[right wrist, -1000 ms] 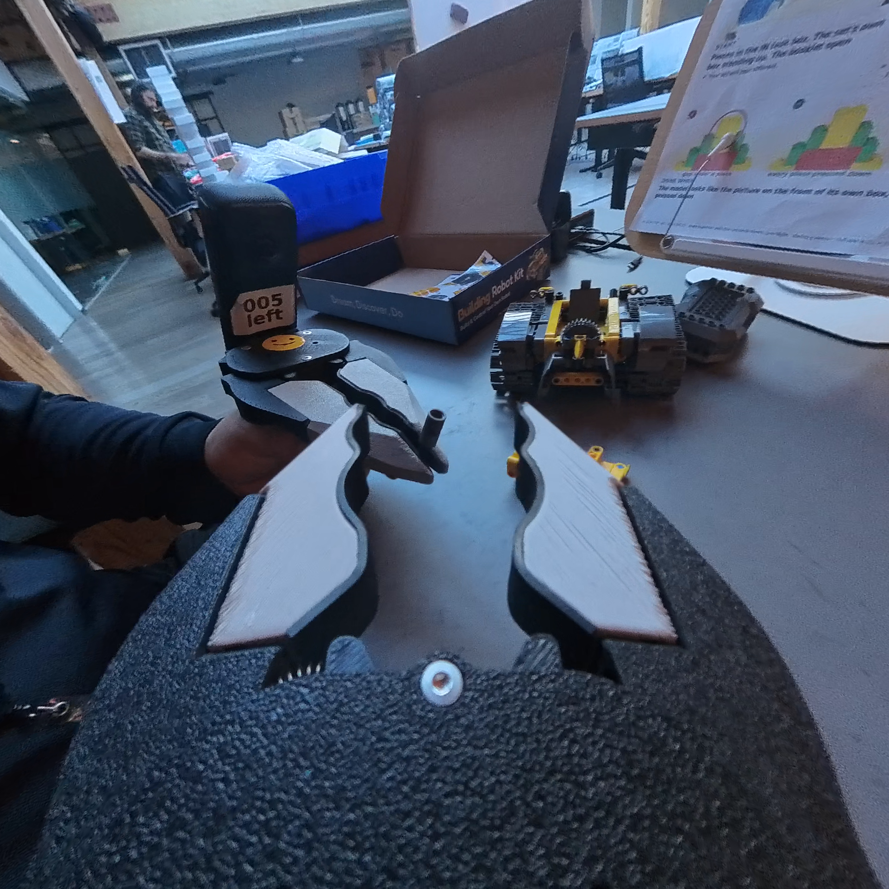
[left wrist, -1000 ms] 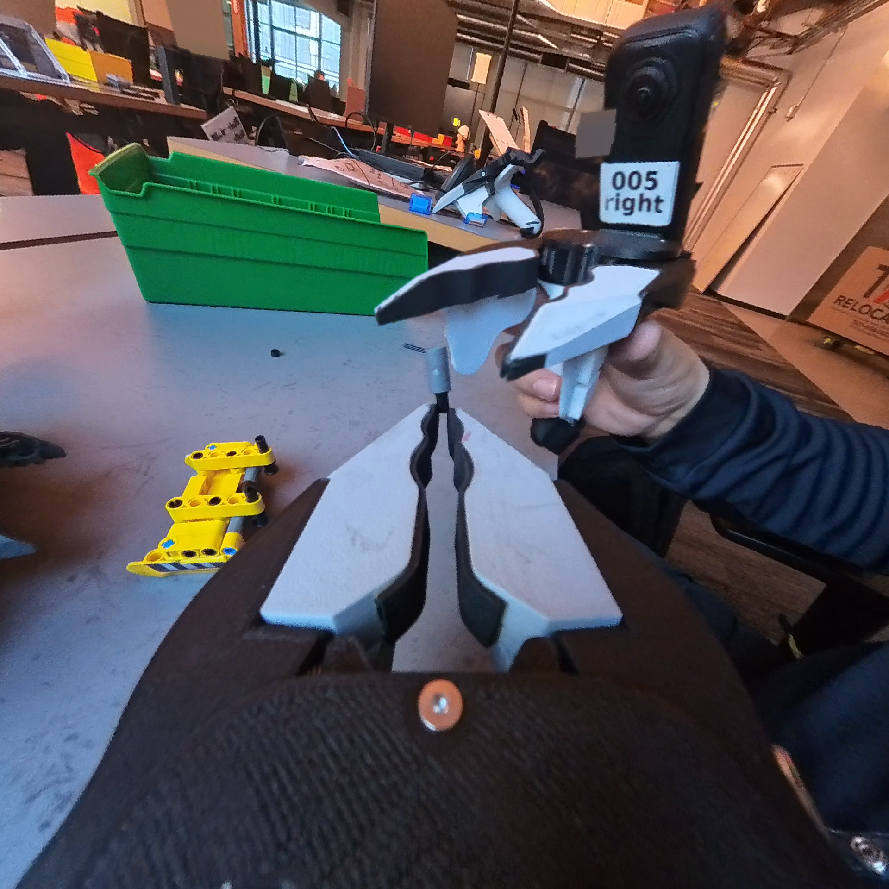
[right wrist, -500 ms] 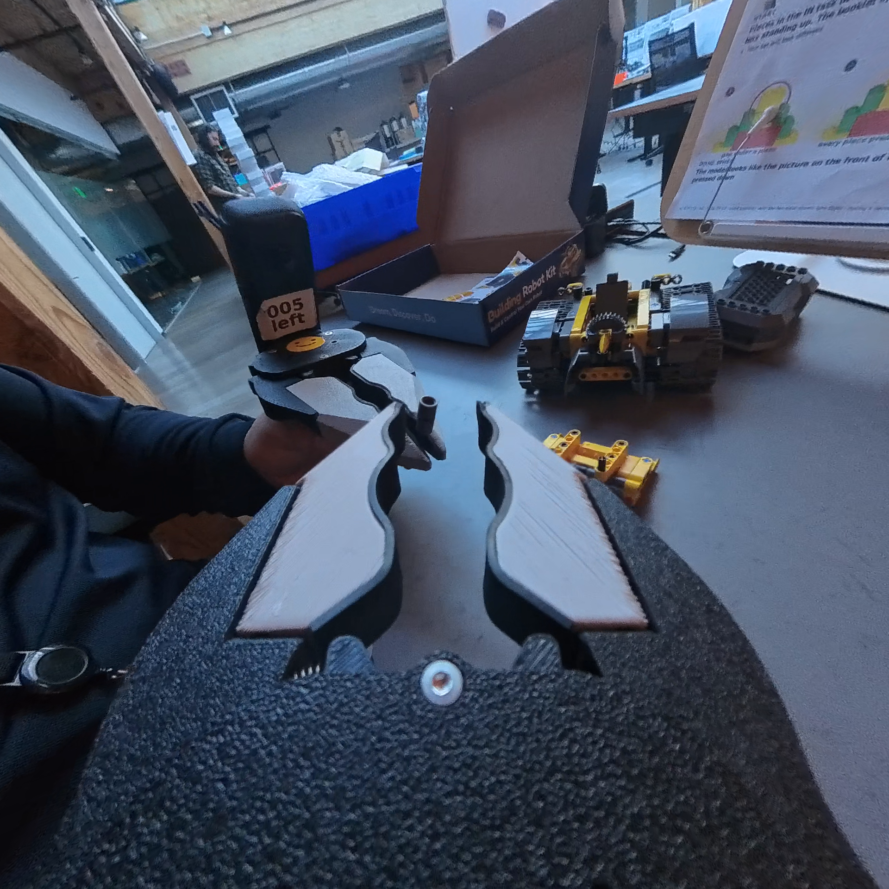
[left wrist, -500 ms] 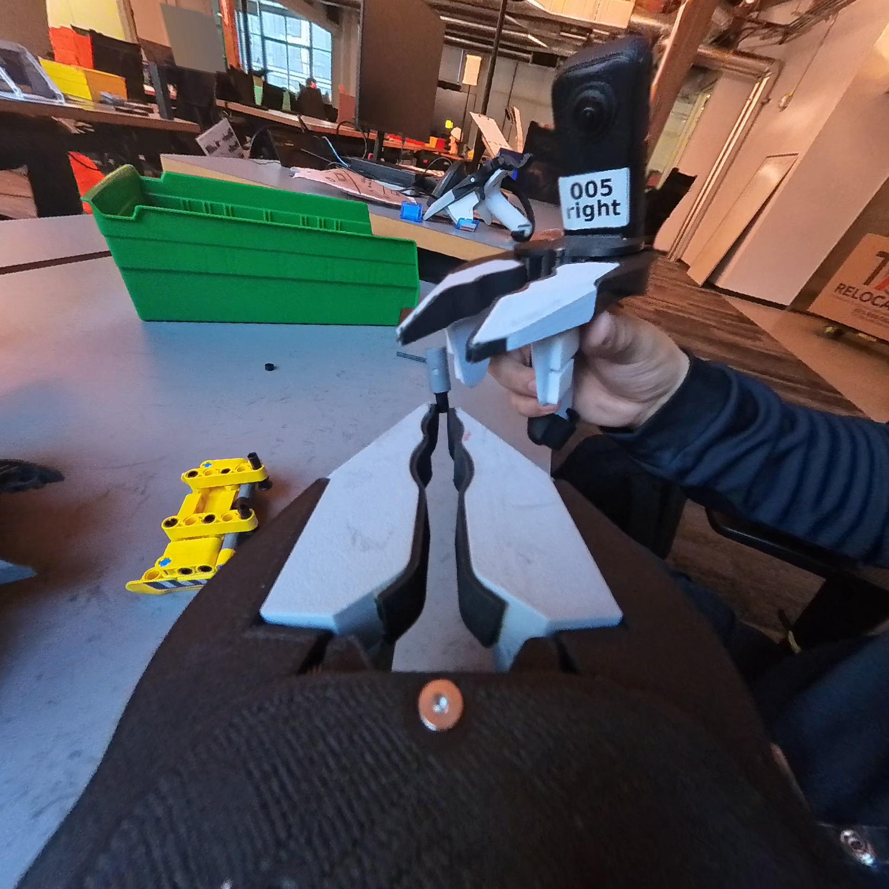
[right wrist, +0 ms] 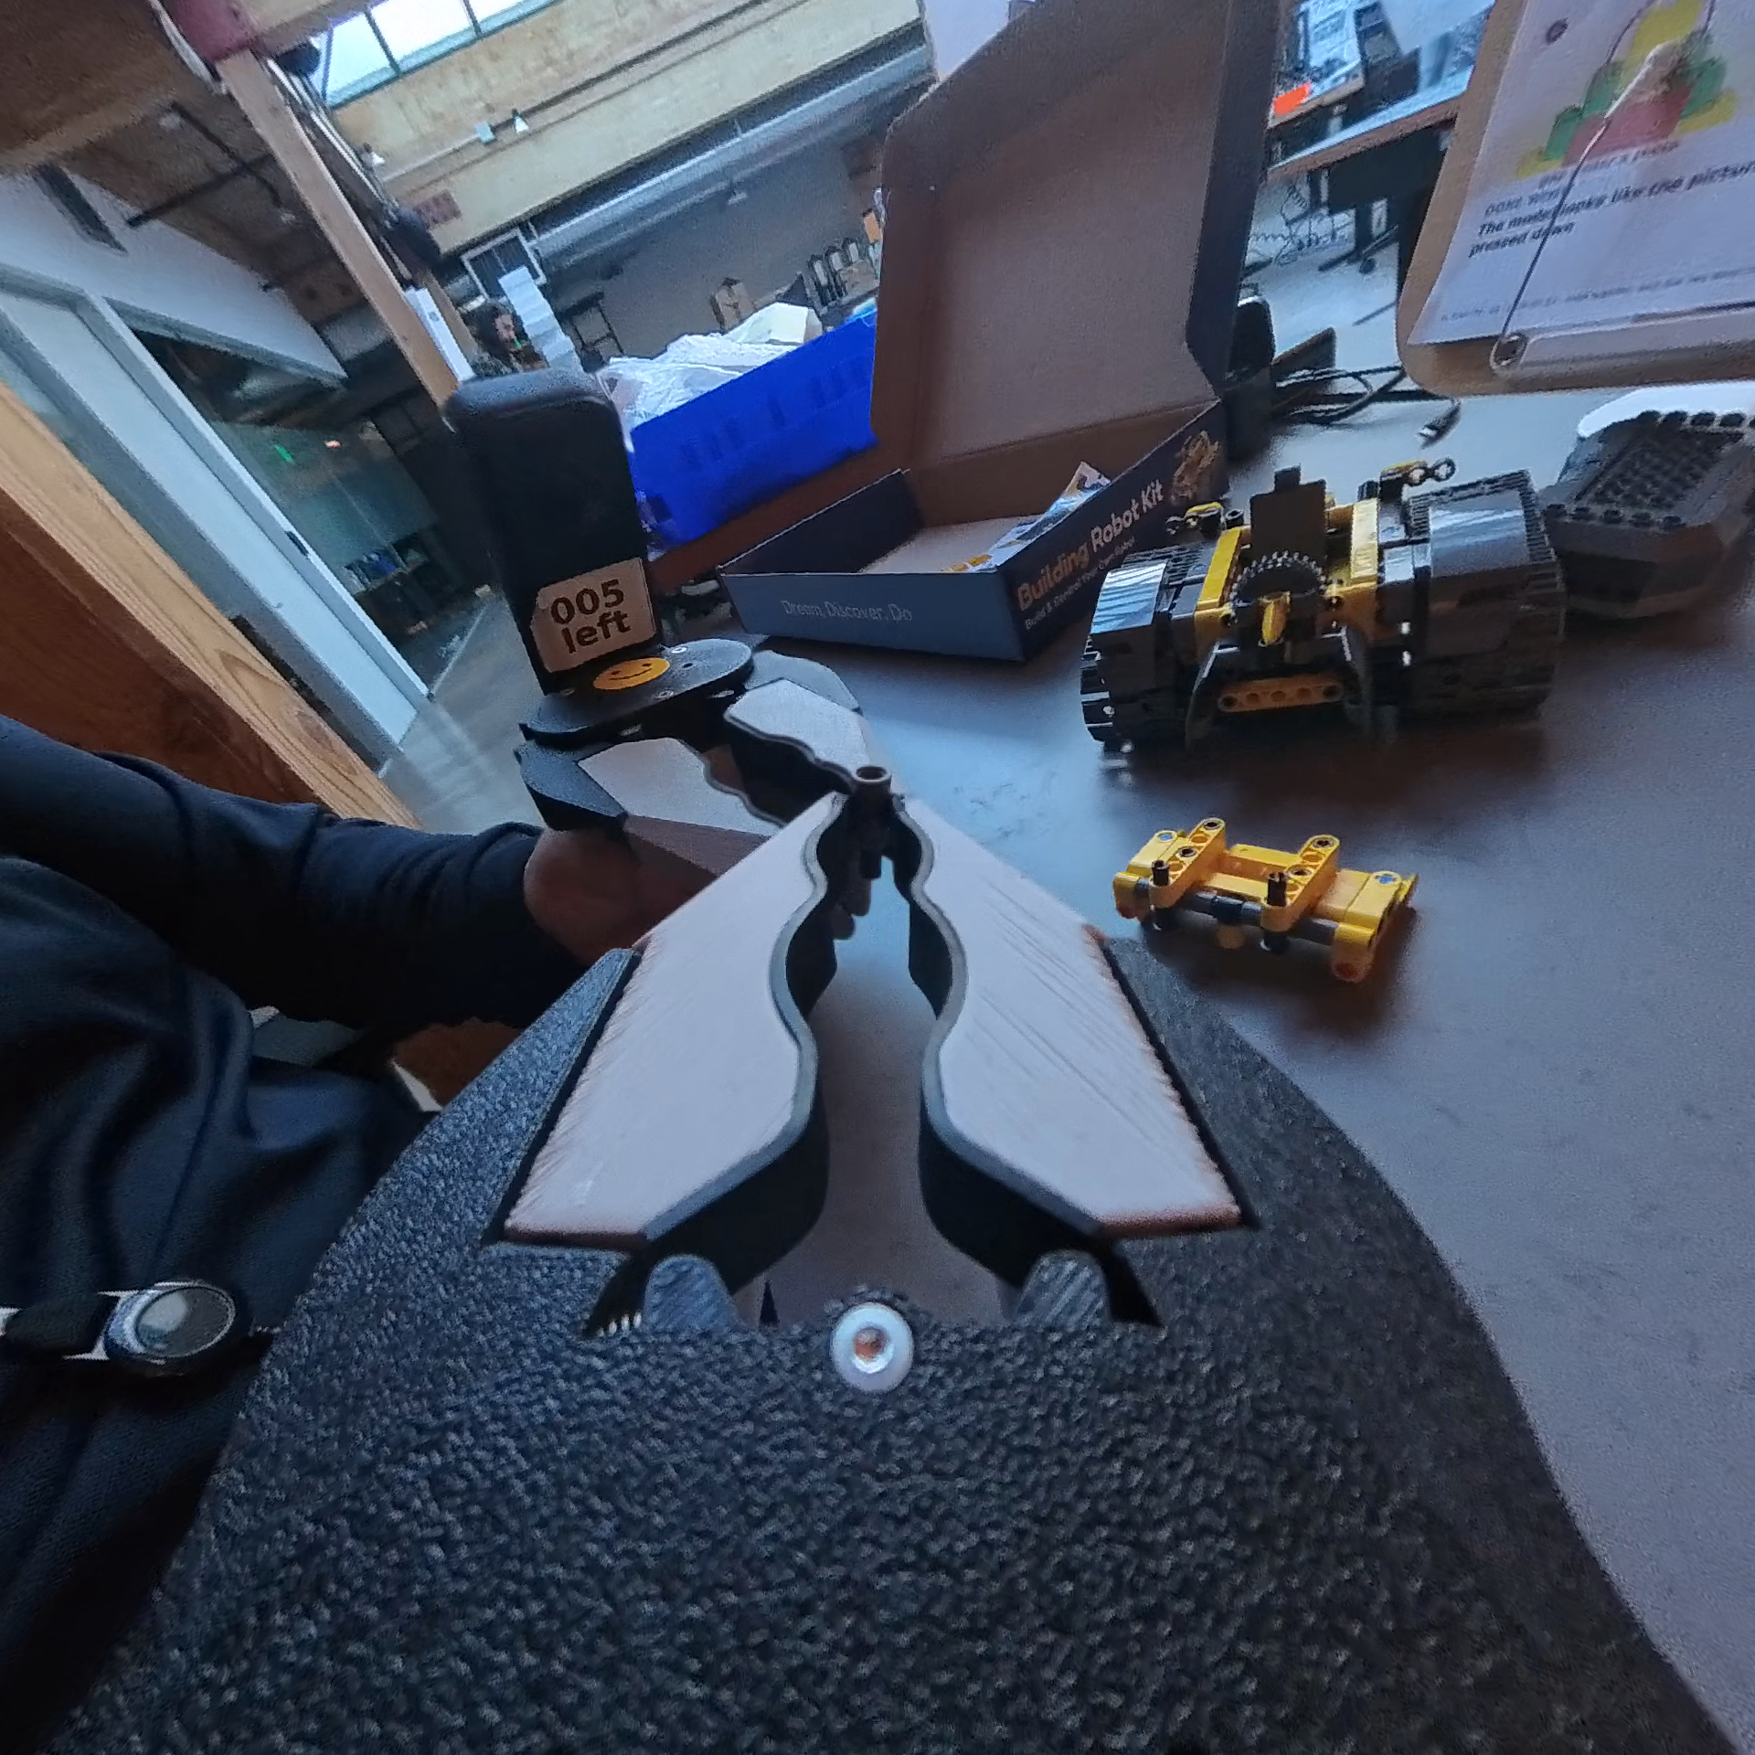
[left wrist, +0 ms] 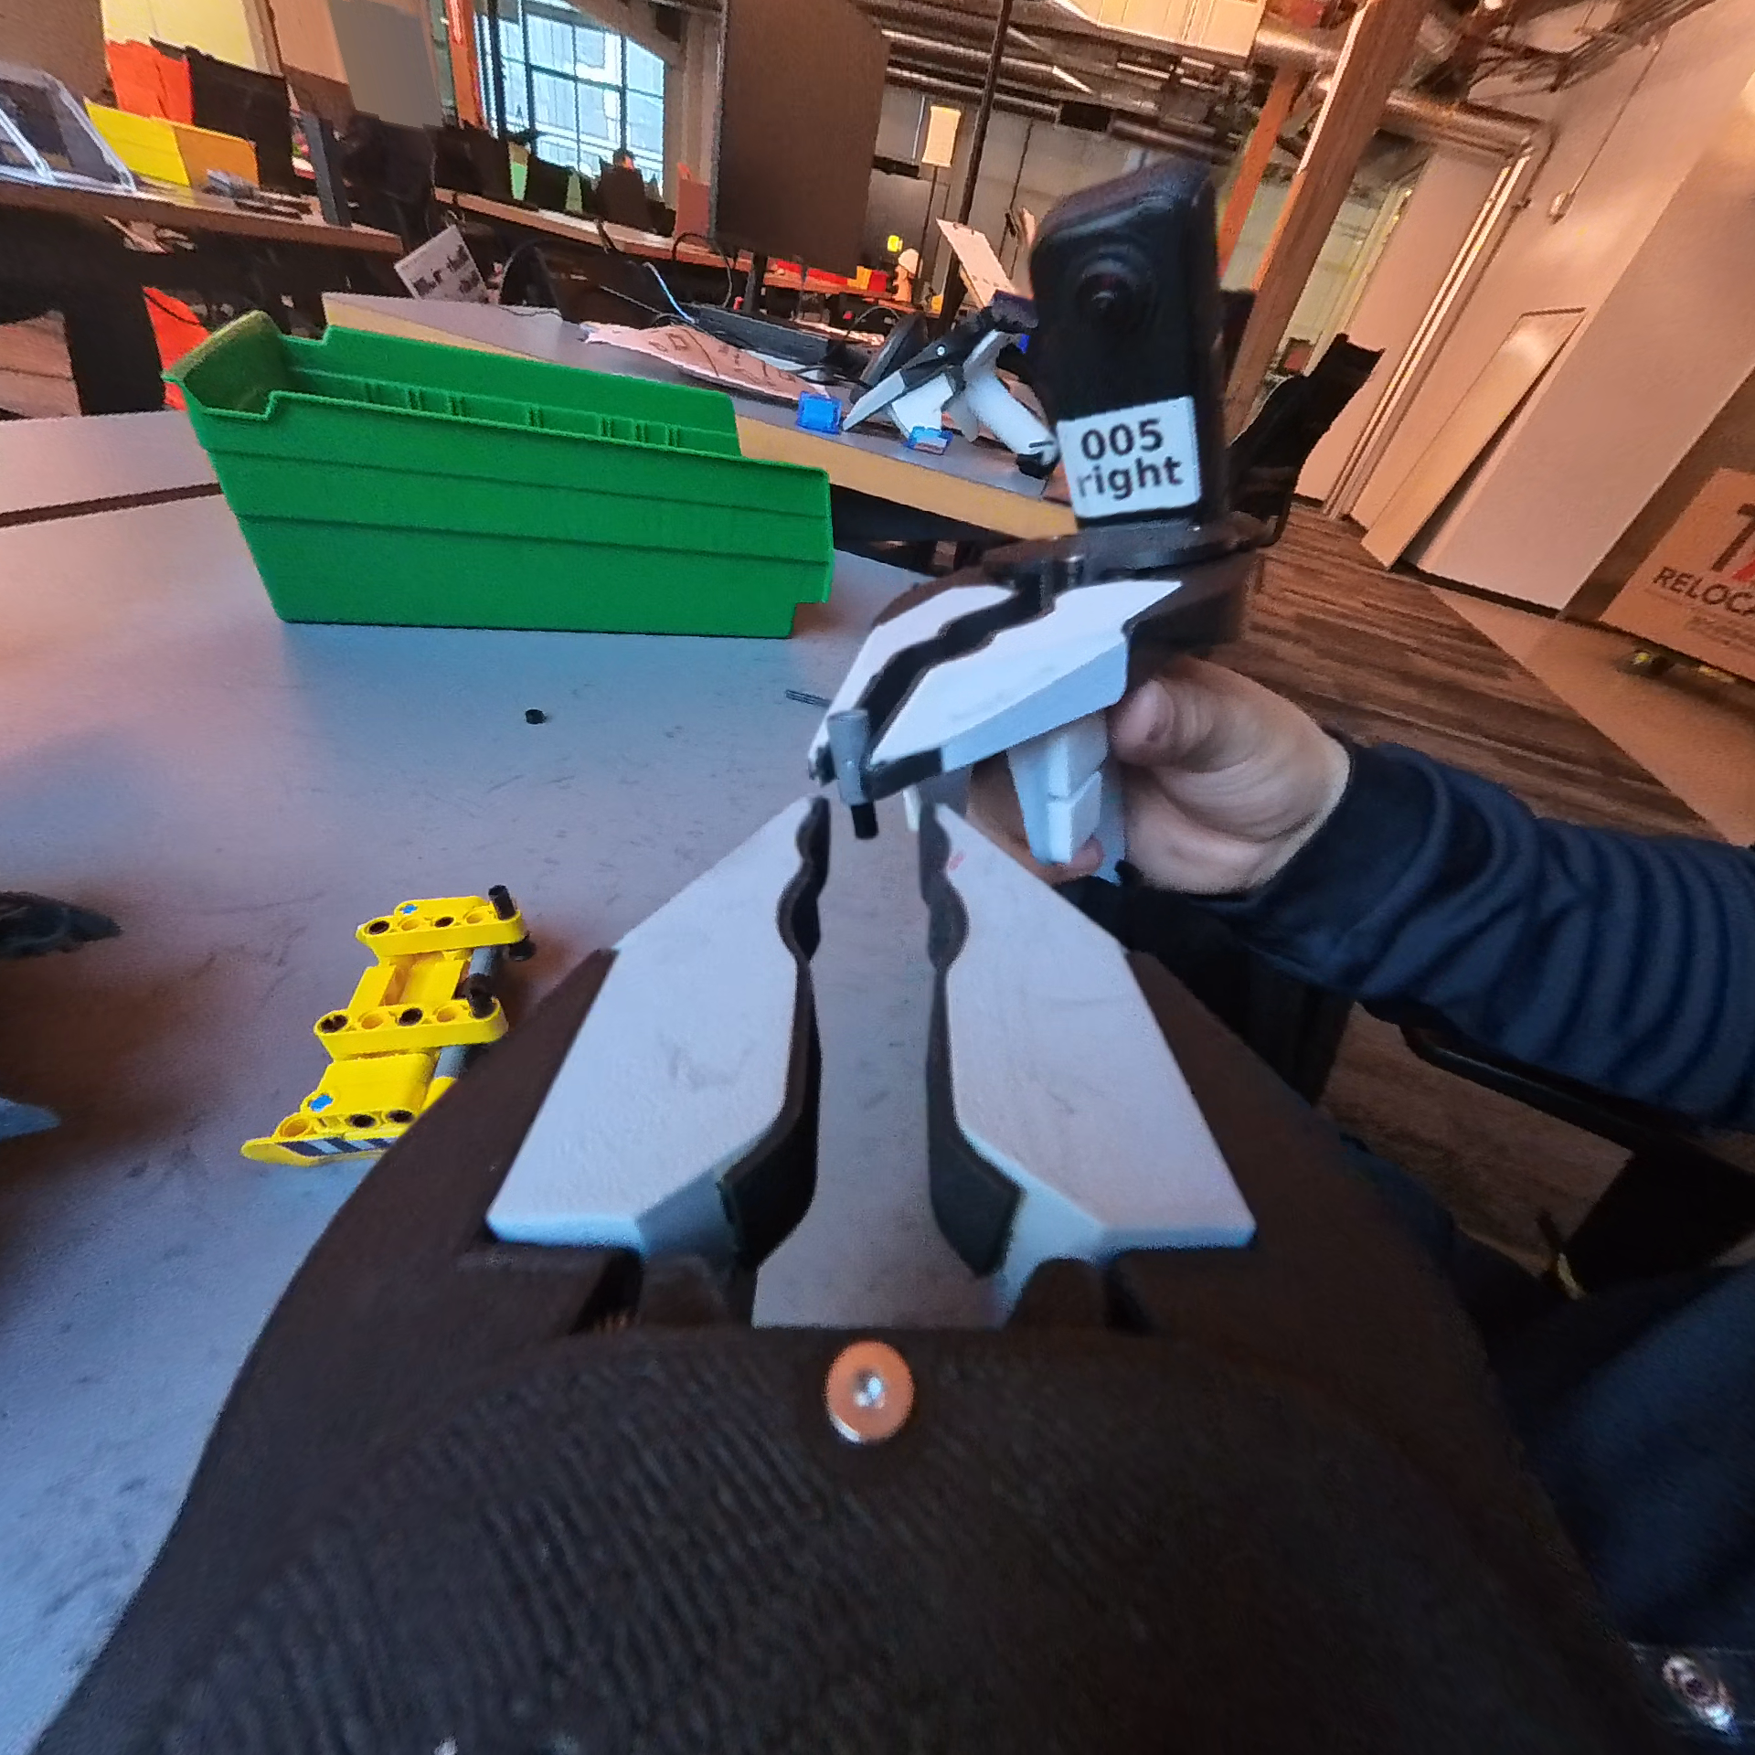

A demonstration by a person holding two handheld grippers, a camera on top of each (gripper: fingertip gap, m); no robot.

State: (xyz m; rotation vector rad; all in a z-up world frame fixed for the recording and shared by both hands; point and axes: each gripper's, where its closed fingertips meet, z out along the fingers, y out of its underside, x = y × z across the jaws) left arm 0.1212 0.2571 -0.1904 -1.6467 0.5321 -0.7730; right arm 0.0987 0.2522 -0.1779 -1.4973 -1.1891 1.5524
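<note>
1. The right tongs were clamped on a small grey connector pin, which stood upright between their tips.
2. In the left wrist view the same pin showed at the tip of the right tongs, its black end pointing down.
3. The left tongs stood parted and held nothing; the pin hung just above the gap between their tips.
4. Both tools were held above the grey table, near its edge, each by a hand in a dark sleeve.
5. A yellow brick assembly lay on the table to one side of the tongs.
6. A black and yellow tracked vehicle model stood farther back, beside an open cardboard box.
7. A green bin sat on the table's far part in the left wrist view.
</note>
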